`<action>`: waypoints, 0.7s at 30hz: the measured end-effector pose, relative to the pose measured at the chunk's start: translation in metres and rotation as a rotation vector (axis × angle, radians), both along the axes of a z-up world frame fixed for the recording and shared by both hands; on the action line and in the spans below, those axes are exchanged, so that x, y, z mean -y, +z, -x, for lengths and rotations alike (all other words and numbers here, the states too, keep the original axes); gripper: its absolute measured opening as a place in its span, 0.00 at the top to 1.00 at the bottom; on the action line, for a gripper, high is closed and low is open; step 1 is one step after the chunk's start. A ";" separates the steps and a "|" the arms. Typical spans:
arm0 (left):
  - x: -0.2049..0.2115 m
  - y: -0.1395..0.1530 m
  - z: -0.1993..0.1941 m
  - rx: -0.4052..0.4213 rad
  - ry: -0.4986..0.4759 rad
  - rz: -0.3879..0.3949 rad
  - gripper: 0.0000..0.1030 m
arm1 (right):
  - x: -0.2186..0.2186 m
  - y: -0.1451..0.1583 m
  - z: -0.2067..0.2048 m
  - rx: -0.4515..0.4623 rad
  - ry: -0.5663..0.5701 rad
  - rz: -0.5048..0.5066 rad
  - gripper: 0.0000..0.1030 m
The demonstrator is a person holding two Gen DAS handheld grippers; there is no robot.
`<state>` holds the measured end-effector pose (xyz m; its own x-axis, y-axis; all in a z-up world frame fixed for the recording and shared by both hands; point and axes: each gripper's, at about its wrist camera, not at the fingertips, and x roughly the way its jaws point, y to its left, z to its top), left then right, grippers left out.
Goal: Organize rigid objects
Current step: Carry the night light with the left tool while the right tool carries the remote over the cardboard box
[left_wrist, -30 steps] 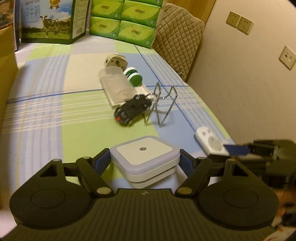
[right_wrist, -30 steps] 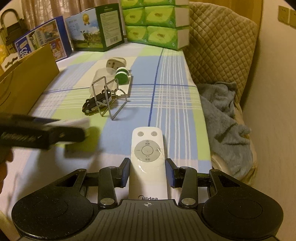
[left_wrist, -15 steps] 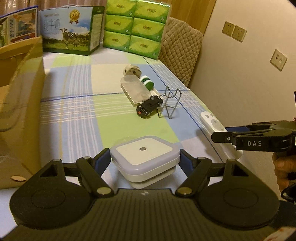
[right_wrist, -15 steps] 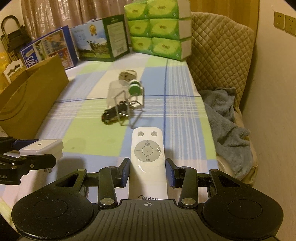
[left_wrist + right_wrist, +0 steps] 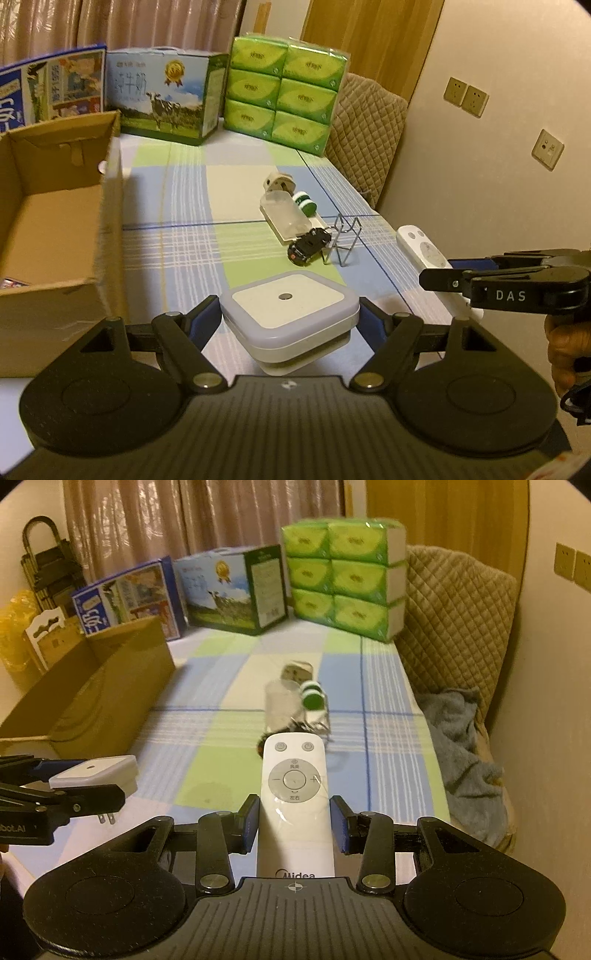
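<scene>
I've got both loads up off the bed, so the job now is a clean carry to the cardboard box (image 5: 55,221) on the left. L gripper (image 5: 290,317) is spread wide, pads clamped on the sides of the square night-light plug (image 5: 291,306). R gripper (image 5: 293,823) is set narrow, gripping the white remote (image 5: 293,797) by its lower half. Night-light goes first since it's nearest the box; I clear the near wall, drop low inside, then release. Remote sticks out far fwd, so I keep it level and well apart from the L gripper. Toy car (image 5: 308,245) and wire stand (image 5: 341,240) wait on the checked sheet (image 5: 177,229).
</scene>
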<state>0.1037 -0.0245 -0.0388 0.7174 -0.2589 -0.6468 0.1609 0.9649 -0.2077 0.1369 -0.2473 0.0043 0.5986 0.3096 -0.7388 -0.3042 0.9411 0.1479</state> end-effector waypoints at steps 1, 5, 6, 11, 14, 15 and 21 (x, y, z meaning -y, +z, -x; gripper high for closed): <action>-0.002 0.004 0.003 0.005 0.004 -0.006 0.28 | -0.003 0.004 0.002 0.006 0.004 -0.002 0.64; -0.012 0.018 0.015 0.026 0.016 -0.012 0.28 | -0.018 0.020 0.009 0.028 0.018 -0.020 0.64; -0.016 0.022 0.018 0.033 0.019 -0.013 0.28 | -0.022 0.023 0.011 0.034 0.023 -0.023 0.64; -0.031 0.039 0.031 0.050 0.040 -0.036 0.28 | -0.044 0.038 0.017 0.055 0.058 -0.035 0.64; -0.041 0.049 0.038 0.064 0.057 -0.047 0.28 | -0.058 0.044 0.020 0.061 0.082 -0.044 0.64; -0.045 0.052 0.039 0.068 0.061 -0.049 0.28 | -0.063 0.045 0.021 0.063 0.091 -0.045 0.64; -0.070 0.068 0.051 0.094 0.097 -0.065 0.28 | -0.094 0.052 0.024 0.074 0.144 -0.049 0.64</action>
<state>0.0525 0.0460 0.0296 0.7953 -0.1450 -0.5886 0.0821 0.9878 -0.1324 0.1130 -0.1538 0.0561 0.5979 0.4310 -0.6758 -0.4472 0.8791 0.1649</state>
